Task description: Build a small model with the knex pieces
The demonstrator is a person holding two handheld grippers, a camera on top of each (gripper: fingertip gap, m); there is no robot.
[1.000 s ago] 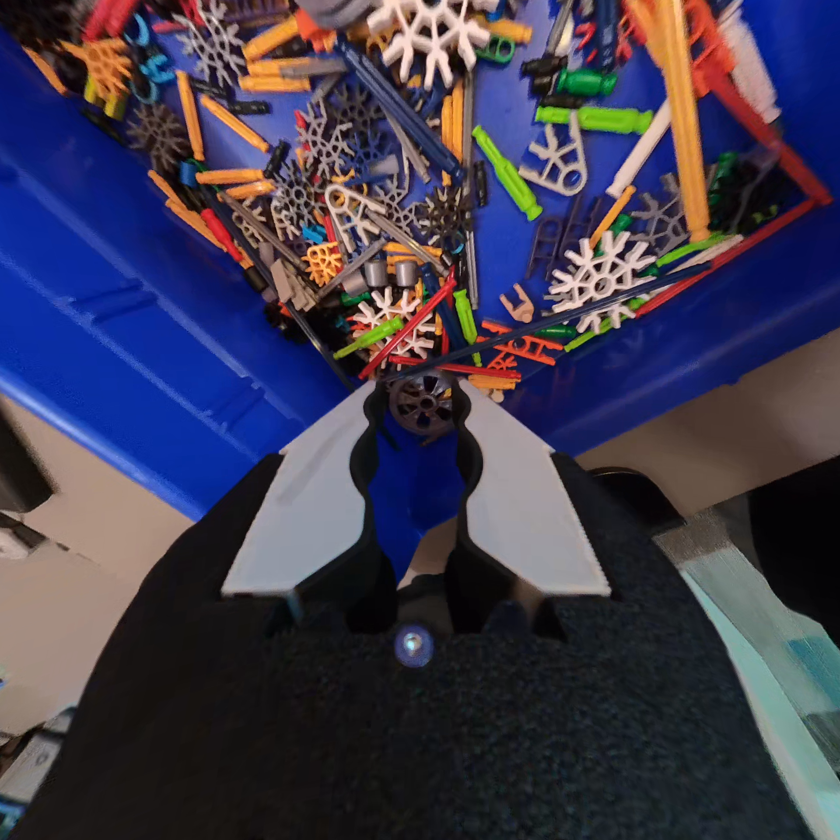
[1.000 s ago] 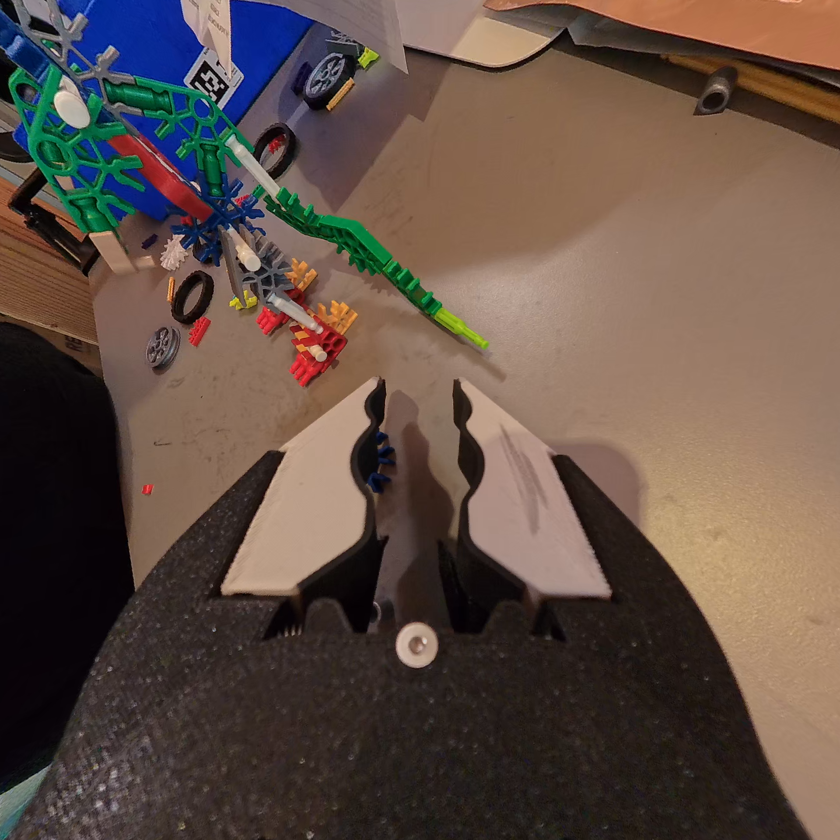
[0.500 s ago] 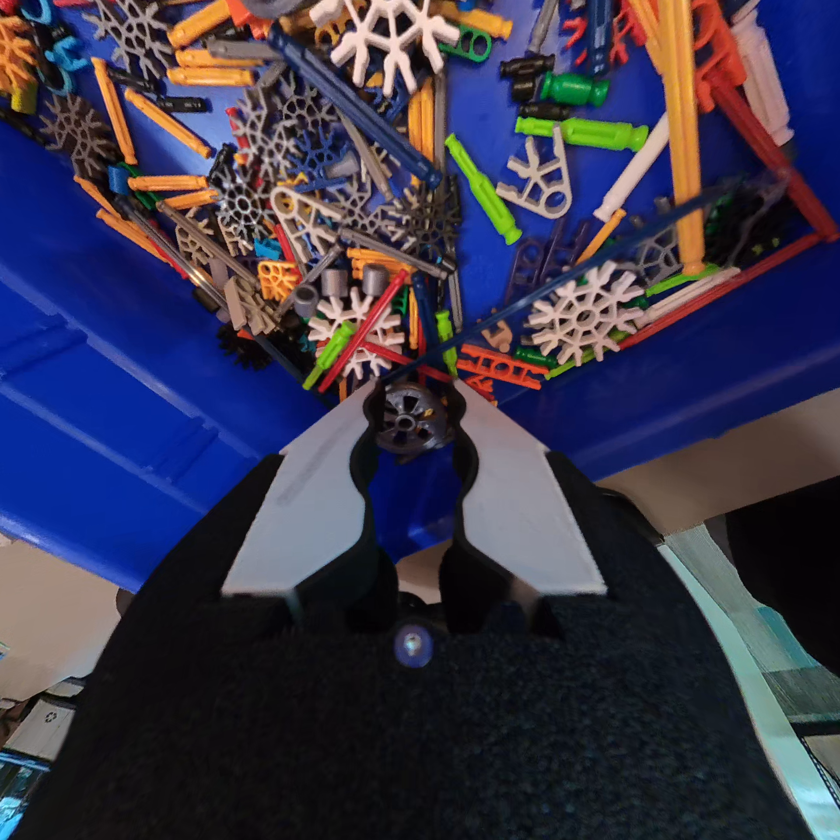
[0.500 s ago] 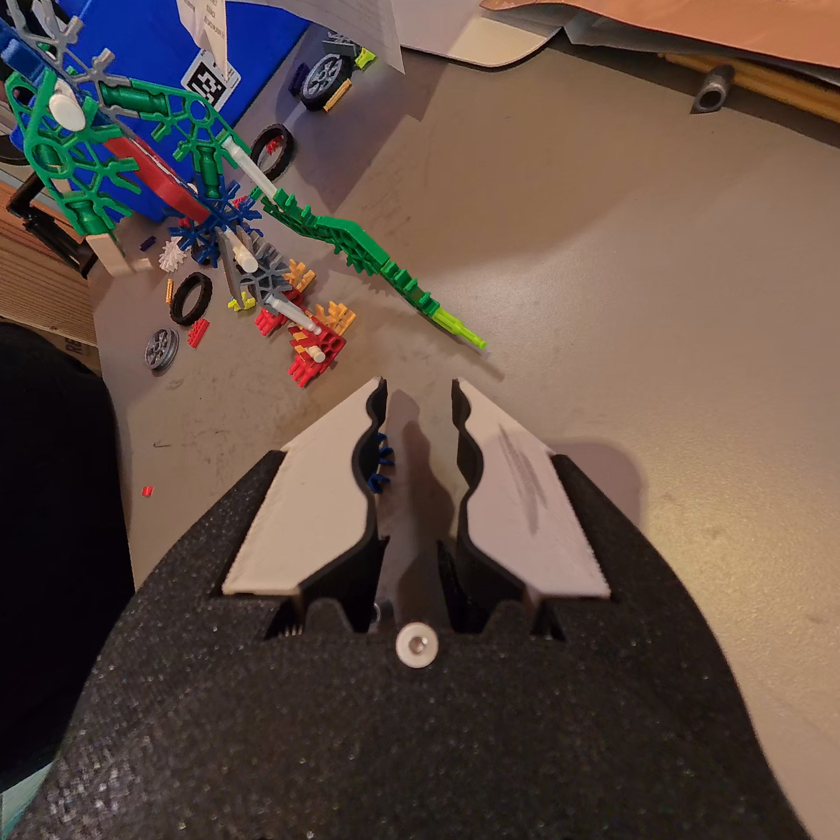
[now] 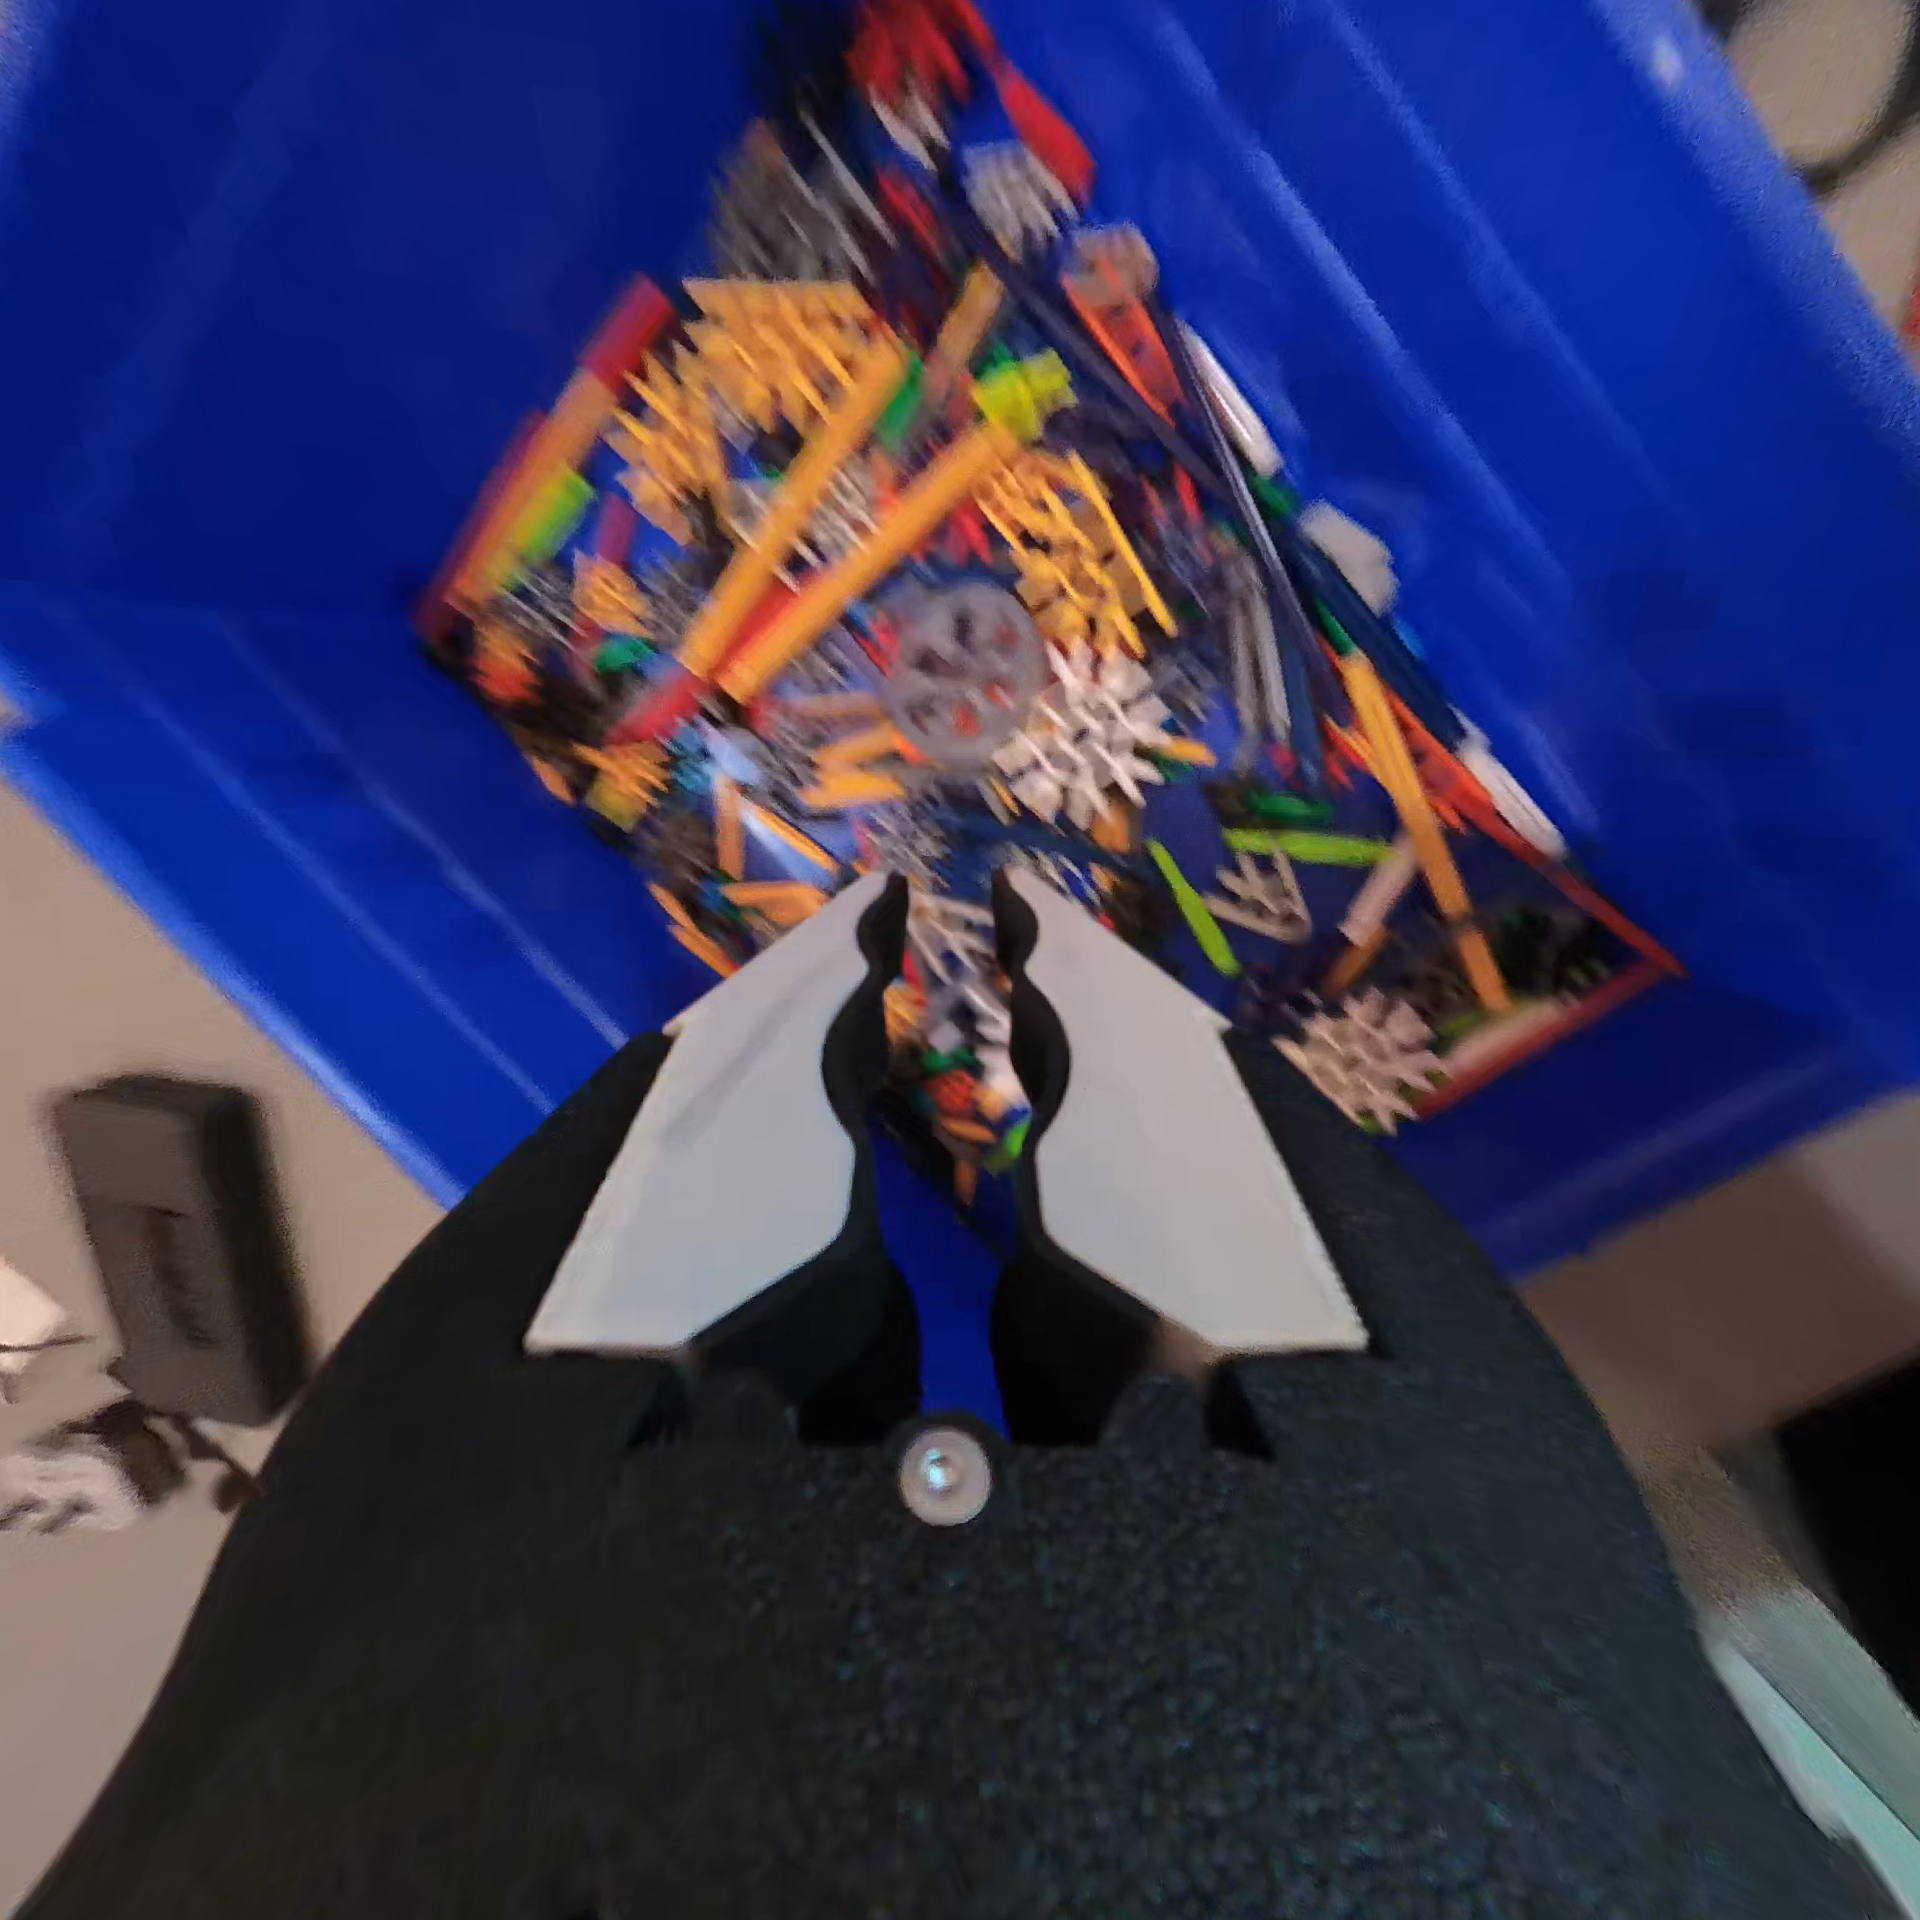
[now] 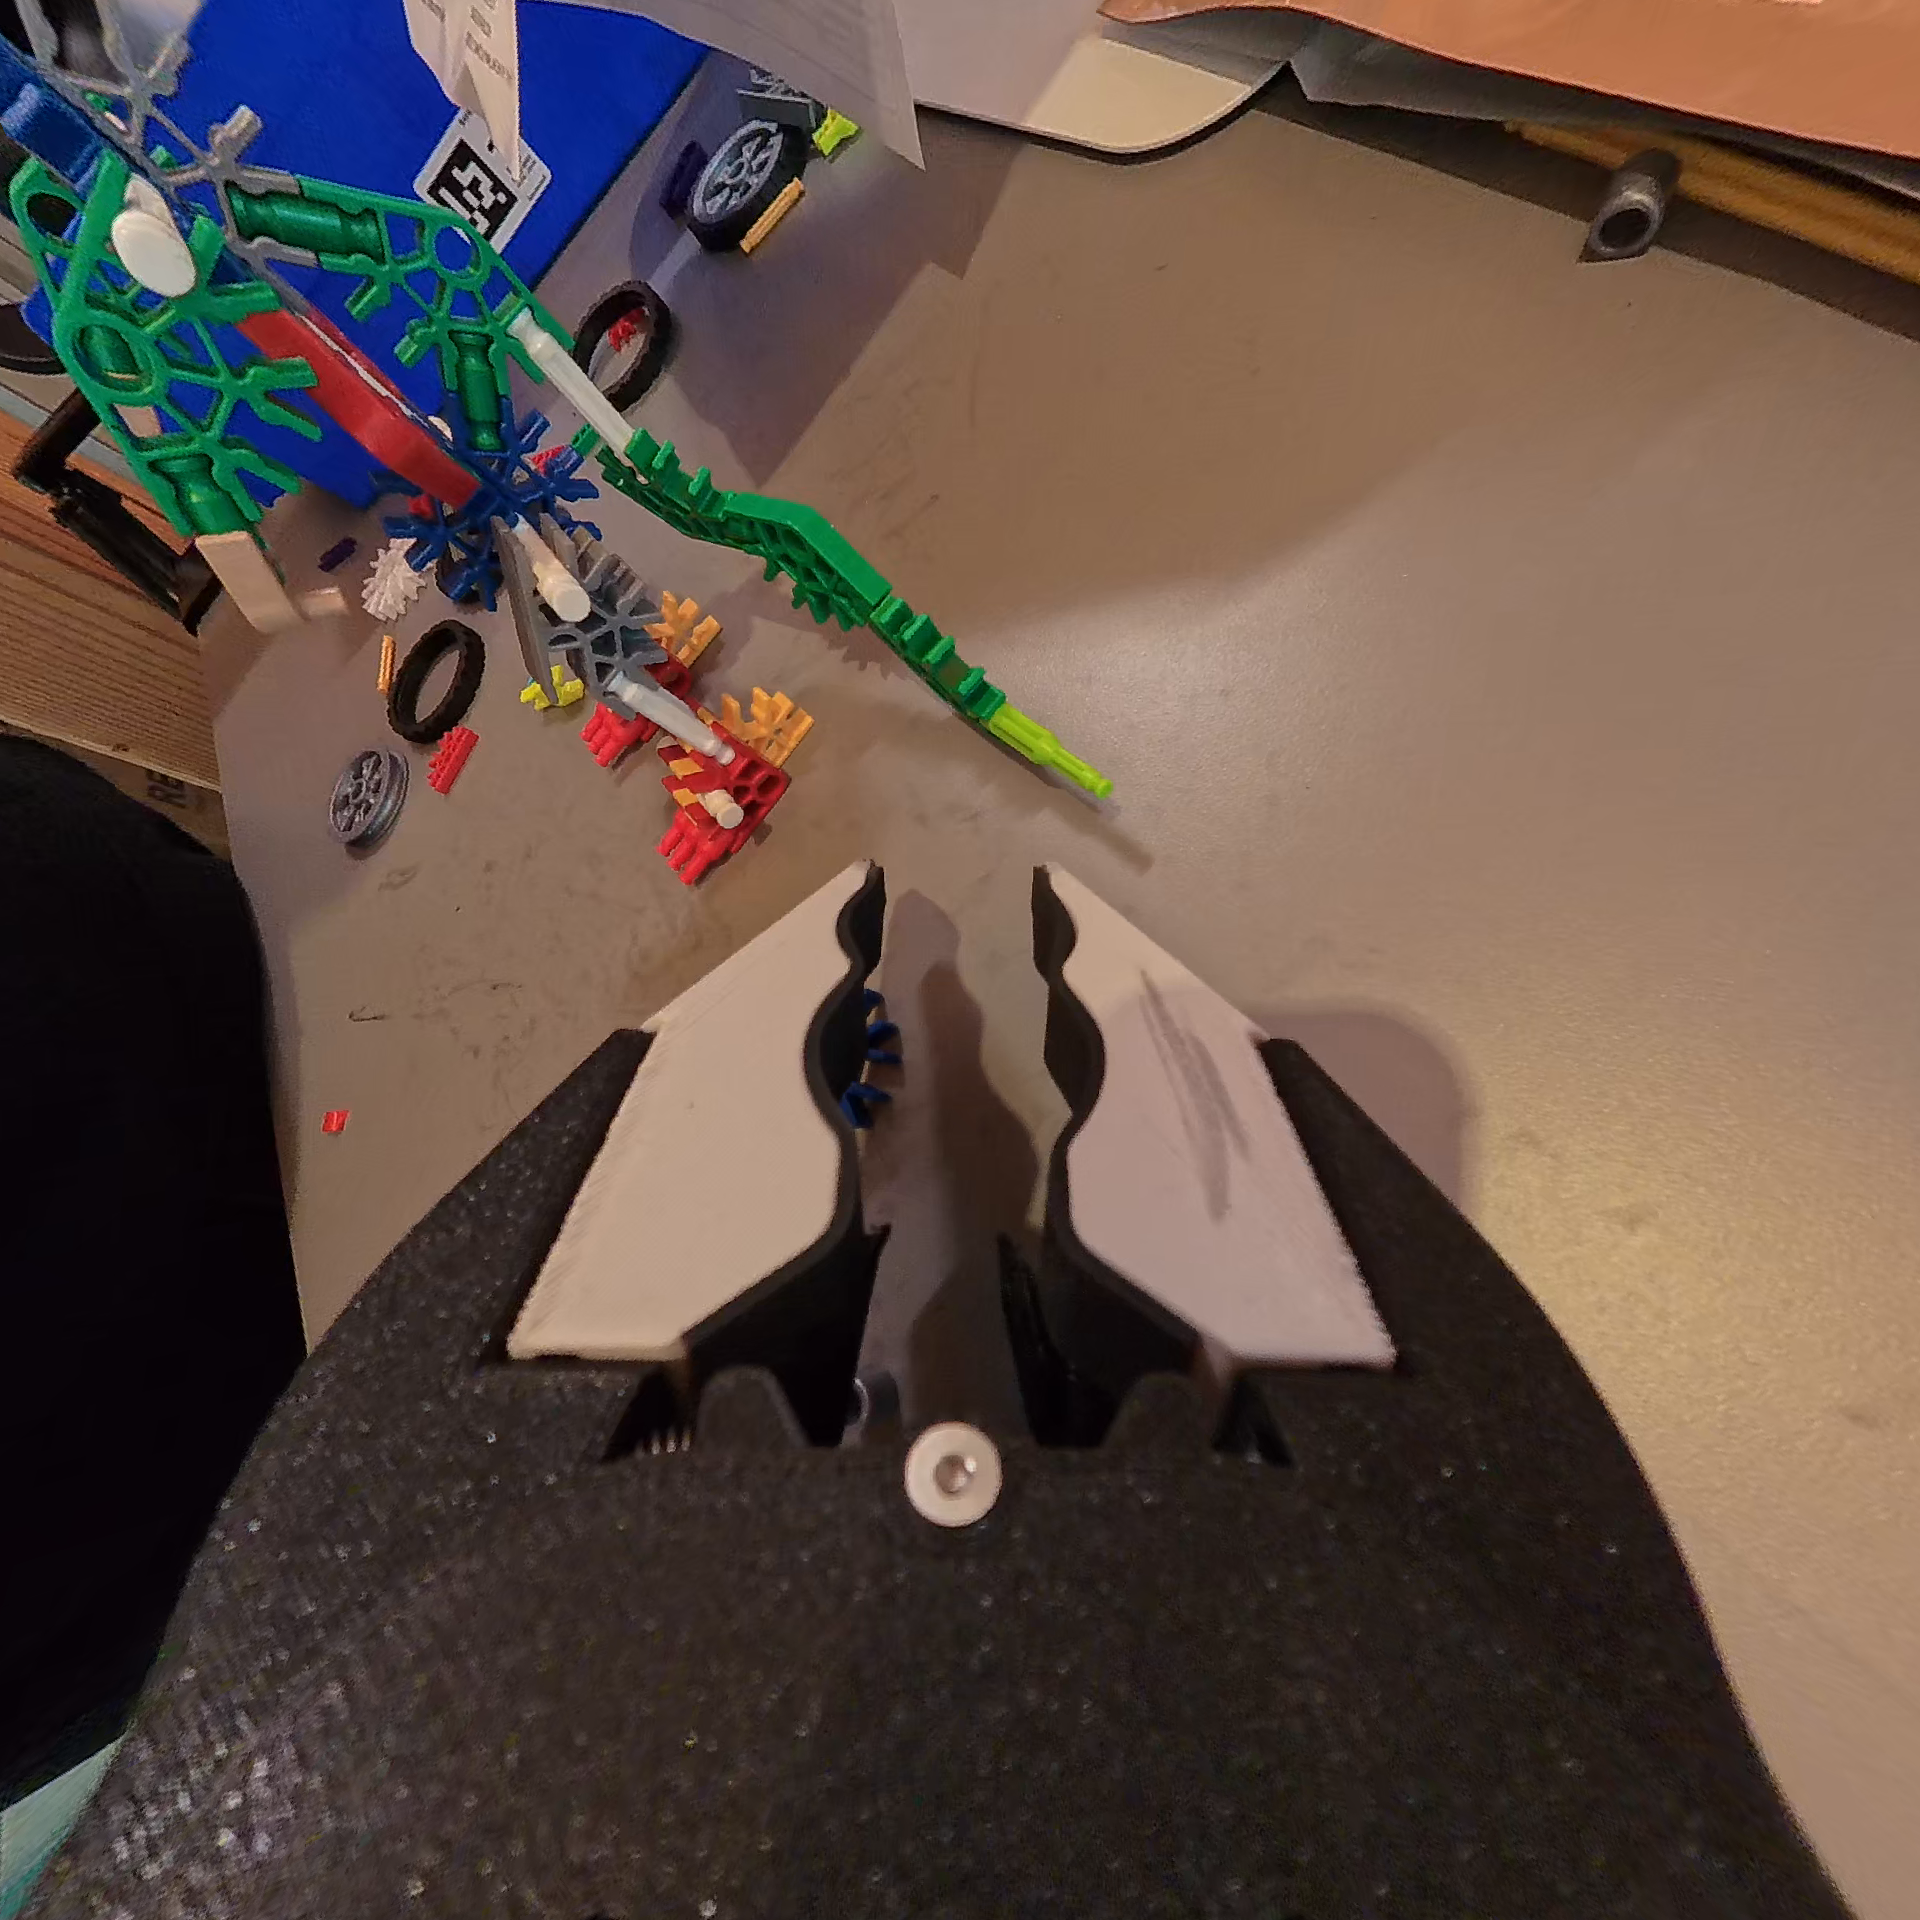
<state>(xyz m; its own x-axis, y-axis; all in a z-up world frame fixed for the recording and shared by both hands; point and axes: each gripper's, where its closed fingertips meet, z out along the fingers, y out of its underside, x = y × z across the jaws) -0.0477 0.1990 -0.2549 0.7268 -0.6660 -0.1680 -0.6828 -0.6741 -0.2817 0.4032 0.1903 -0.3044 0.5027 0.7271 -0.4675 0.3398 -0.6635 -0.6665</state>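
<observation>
We judge the rods (image 5: 831, 520) in the blue bin (image 5: 312, 416) light and stiff; our left gripper (image 5: 948, 883) hangs narrow and empty above them, while our right gripper (image 6: 958, 878), slightly parted, has a blue connector (image 6: 875, 1049) against one finger.

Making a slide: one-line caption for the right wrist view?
Open right claw hovering over a grey table, a small blue connector at its left finger, near a green construction-toy model.

A square code sticker (image 6: 480, 189) marks the blue bin (image 6: 343, 94); nothing legible.
</observation>
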